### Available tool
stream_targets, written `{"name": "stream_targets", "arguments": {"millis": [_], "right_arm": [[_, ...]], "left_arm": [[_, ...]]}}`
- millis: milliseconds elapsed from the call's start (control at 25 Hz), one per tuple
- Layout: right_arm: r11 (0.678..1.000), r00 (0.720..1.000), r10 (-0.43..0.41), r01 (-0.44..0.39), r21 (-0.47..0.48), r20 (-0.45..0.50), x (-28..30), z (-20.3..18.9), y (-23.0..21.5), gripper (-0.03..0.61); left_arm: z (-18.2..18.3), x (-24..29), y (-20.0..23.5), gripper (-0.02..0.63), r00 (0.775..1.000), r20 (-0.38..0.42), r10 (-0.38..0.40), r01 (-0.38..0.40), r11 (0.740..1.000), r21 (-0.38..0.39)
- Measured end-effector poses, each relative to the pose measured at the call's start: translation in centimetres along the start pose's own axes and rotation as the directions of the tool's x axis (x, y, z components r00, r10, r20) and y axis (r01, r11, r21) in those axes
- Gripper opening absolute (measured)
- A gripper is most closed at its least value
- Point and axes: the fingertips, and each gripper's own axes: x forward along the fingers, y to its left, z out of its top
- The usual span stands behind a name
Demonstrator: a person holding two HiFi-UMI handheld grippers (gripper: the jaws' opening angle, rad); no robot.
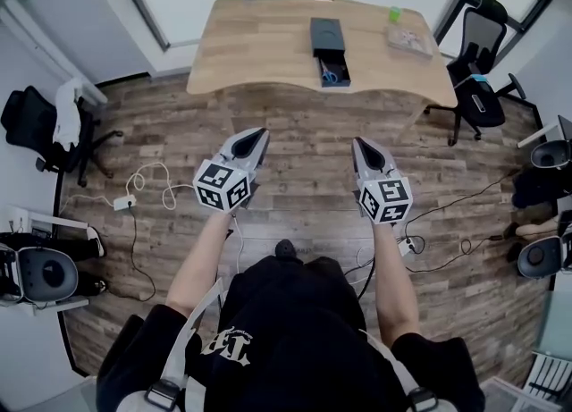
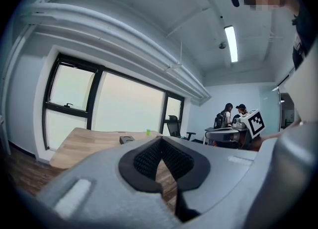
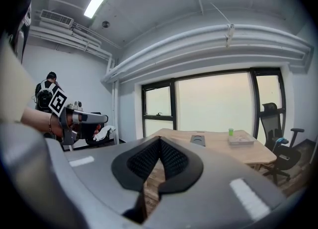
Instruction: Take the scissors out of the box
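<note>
A dark open box lies on the wooden table far ahead of me, and the scissors with blue handles rest in its near end. The box shows small and distant in the left gripper view, and the box likewise in the right gripper view. My left gripper and right gripper hover side by side over the plank floor, well short of the table. Both point toward it. The left gripper and right gripper have their tips together with nothing between them.
A small green cup and a clear tray sit on the table's right part. Black office chairs stand right of the table, another chair at the left. Cables and a power strip lie on the floor. Two people stand far off.
</note>
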Motion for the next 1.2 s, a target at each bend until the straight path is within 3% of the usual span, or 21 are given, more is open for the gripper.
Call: {"name": "stream_targets", "arguments": {"millis": [520, 1200], "right_arm": [[0.999, 0.999, -0.041, 0.041, -0.006, -0.014, 0.0, -0.2, -2.1, 0.005], [1.0, 1.0, -0.012, 0.012, -0.009, -0.02, 5.9, 1.1, -10.4, 0.005]], "left_arm": [[-0.3, 2.8, -0.2, 0.0, 0.999, -0.01, -0.045, 0.045, 0.999, -0.008], [1.1, 12.1, 1.9, 0.0, 1.0, -0.009, -0.028, 0.028, 1.0, -0.011]]}}
